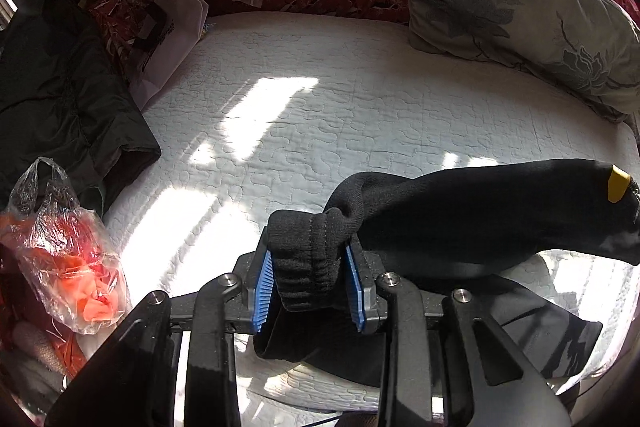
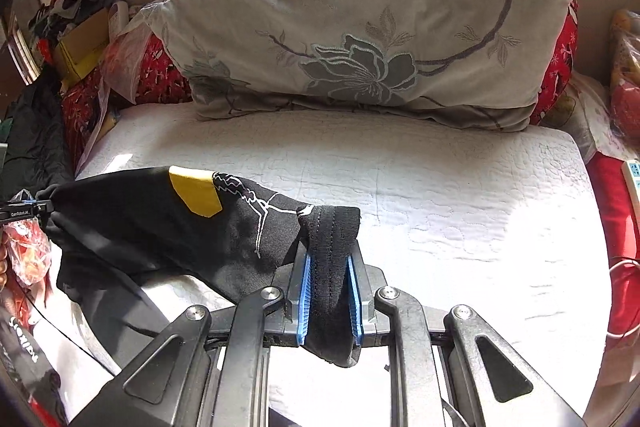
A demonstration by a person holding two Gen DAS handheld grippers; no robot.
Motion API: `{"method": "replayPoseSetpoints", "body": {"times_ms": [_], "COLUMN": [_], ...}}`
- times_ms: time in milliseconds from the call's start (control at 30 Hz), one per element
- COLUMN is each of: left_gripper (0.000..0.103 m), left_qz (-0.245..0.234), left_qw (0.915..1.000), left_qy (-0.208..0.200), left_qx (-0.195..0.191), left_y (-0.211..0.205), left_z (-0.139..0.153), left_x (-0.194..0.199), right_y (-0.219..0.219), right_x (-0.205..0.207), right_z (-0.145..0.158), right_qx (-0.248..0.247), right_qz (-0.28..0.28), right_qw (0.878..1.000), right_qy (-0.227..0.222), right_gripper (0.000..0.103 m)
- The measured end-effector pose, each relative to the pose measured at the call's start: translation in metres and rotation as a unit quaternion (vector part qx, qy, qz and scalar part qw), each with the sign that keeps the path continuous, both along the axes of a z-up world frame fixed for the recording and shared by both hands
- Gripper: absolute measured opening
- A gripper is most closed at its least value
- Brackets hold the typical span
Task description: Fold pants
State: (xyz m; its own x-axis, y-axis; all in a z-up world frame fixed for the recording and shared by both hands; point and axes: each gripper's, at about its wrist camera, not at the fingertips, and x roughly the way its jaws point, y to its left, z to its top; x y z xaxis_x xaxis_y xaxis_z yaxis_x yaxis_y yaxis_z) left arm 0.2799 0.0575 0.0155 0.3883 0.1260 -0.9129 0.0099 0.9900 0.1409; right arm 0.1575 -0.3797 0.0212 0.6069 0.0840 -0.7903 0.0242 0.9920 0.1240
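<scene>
Stretching between both grippers' fingers (image 1: 264,279), black pants (image 2: 160,223) hang clamped.

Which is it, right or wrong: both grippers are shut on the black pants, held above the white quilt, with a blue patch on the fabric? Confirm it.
Wrong in one respect: the patch is yellow, not blue, as the right wrist view shows. Both the left gripper and right gripper do clamp the black pants above the white quilt.

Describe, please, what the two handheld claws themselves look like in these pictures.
Both look identical: the left claw and right claw have black angular linkage bars with triangular cutouts, round silver pivot bolts, and two ribbed blue pads on dark grey finger blocks. No sleeves or hands show.
</scene>
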Motion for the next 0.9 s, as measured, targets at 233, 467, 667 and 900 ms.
{"method": "replayPoseSetpoints", "body": {"times_ms": [233, 467, 667, 900], "left_gripper": [0.029, 0.030, 0.032, 0.032], "left_qz": [0.015, 0.029, 0.043, 0.081], "left_qw": [0.9997, 0.9972, 0.9929, 0.9833], "left_qy": [0.018, 0.054, 0.091, 0.114], "left_qx": [-0.008, -0.043, -0.064, -0.117], "left_y": [0.015, 0.041, 0.059, 0.084], "left_z": [-0.028, -0.067, -0.098, -0.105], "left_x": [-0.053, -0.096, -0.125, -0.151], "right_y": [0.015, 0.050, 0.068, 0.036], "right_x": [-0.071, -0.143, -0.200, -0.233], "right_z": [-0.023, -0.057, -0.076, -0.087], "right_qx": [-0.031, -0.098, -0.142, -0.116], "right_qz": [0.015, 0.052, 0.079, 0.017], "right_qw": [0.999, 0.994, 0.987, 0.992], "right_qy": [-0.009, -0.021, -0.004, 0.045], "right_gripper": [0.016, 0.020, 0.042, 0.048]}}
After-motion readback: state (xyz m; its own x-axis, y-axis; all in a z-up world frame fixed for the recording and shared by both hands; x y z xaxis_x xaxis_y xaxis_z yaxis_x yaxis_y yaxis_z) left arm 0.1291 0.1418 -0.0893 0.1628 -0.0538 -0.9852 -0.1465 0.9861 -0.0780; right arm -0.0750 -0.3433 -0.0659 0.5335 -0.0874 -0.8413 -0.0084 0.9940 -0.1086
